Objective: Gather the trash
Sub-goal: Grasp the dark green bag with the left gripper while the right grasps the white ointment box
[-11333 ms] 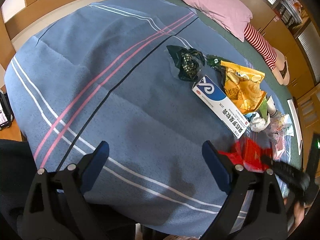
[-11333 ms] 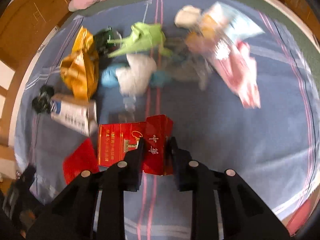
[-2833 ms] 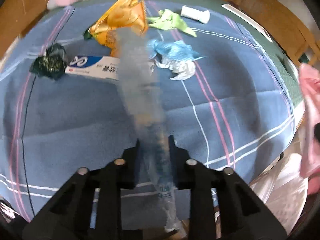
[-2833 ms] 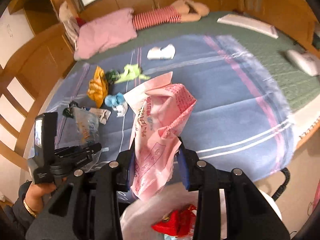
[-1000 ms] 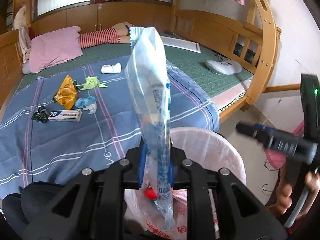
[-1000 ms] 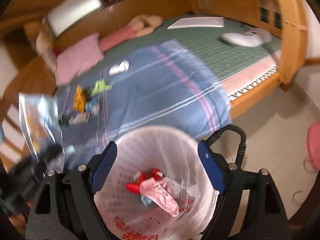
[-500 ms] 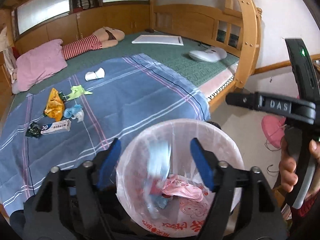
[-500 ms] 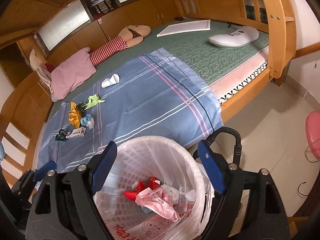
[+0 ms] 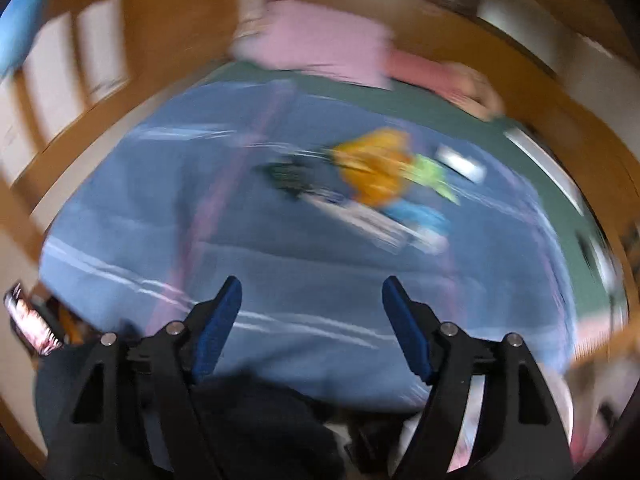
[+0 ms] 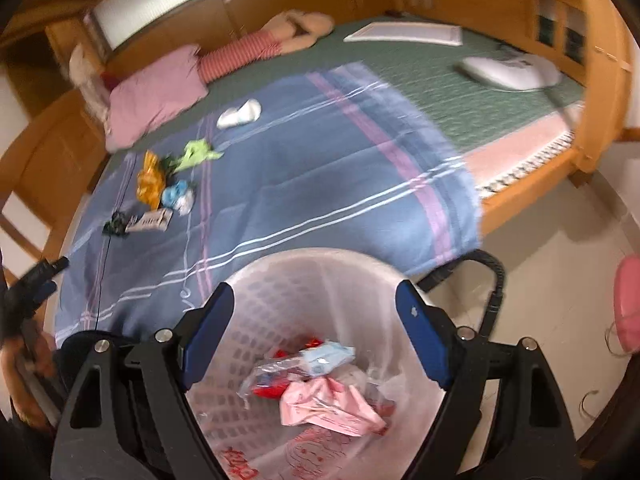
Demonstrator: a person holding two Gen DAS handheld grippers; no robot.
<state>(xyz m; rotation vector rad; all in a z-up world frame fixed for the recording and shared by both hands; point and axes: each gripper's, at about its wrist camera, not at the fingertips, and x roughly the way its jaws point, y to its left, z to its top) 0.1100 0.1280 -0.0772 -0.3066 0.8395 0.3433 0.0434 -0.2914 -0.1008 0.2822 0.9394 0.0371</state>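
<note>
My right gripper is open and empty above the white lined trash bin. In the bin lie a clear plastic bag, a pink bag and red packaging. My left gripper is open and empty, facing the blue blanket in a blurred view. Trash lies on the blanket: an orange snack bag, a green wrapper, a blue and white wad, a toothpaste box, a dark wrapper and a white roll.
A pink pillow and a striped plush lie at the head of the bed. A white device and a flat white board lie on the green mattress. A black hose curves behind the bin. Wooden bed frame surrounds the bed.
The clear plastic bag has dropped from my left gripper into the bin. My left gripper has swung away from the bin toward the trash on the blanket. My right gripper stays over the bin.
</note>
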